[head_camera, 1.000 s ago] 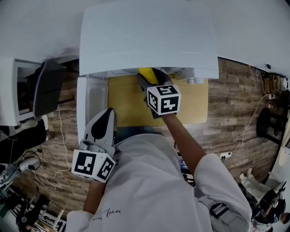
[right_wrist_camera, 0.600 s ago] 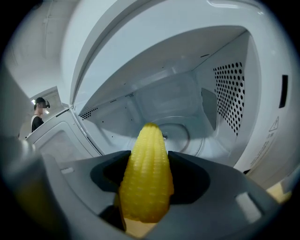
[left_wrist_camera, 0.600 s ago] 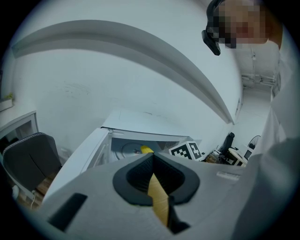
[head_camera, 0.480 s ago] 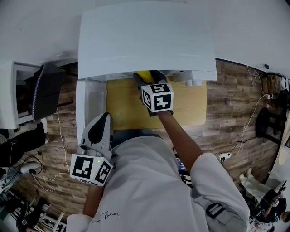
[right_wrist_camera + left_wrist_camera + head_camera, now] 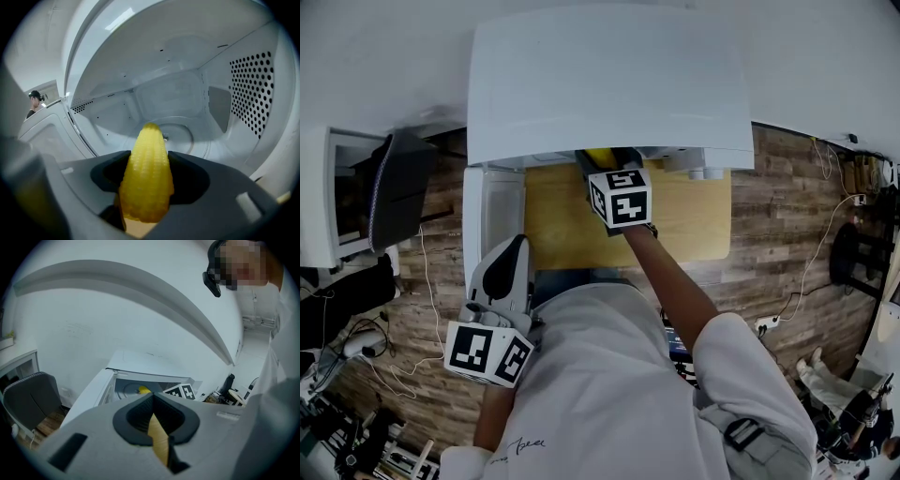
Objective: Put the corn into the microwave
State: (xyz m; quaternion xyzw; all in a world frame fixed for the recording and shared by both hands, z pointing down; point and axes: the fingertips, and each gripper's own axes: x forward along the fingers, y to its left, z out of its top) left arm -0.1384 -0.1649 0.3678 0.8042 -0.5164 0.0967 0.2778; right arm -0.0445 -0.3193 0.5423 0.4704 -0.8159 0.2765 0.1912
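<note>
– Deeper went the right gripper [image 5: 605,157] over the last second. Its marker cube [image 5: 621,197] had slid toward 12 o'clock, closer to the front lip of the white box-shaped microwave [image 5: 609,84], and less of the yellow corn cob [image 5: 598,152] showed below that lip.

– And the left gripper [image 5: 514,246]?

– It had hardly shifted. It hung at 7 o'clock in the head view, just in front of the open white door [image 5: 492,211], which stood out from the cavity at 9 o'clock.

– What were its jaws doing?

– They were pressed together at the tips with nothing between them. Only a sliver of the pale wooden tabletop [image 5: 684,220] showed behind the tips in the left gripper view. Past them, toward 12 o'clock, the corn was a small yellow spot in the cavity mouth.

– And the right jaws?

– They were clenched on the corn cob [image 5: 146,187], one dark pad on each side of its thick end. Its narrow tip pointed toward 12 o'clock in the right gripper view.

– Where was the corn, then?

– It was inside the microwave, carried by the right gripper [image 5: 147,159] and resting on nothing. The white cavity walls surrounded it, and the round glass turntable [image 5: 185,133] lay beyond the tip. The perforated side wall [image 5: 253,84] stood at 3 o'clock.

– What was around the table?

– Brown plank floor [image 5: 787,216] lay at 3 o'clock in the head view.
</note>
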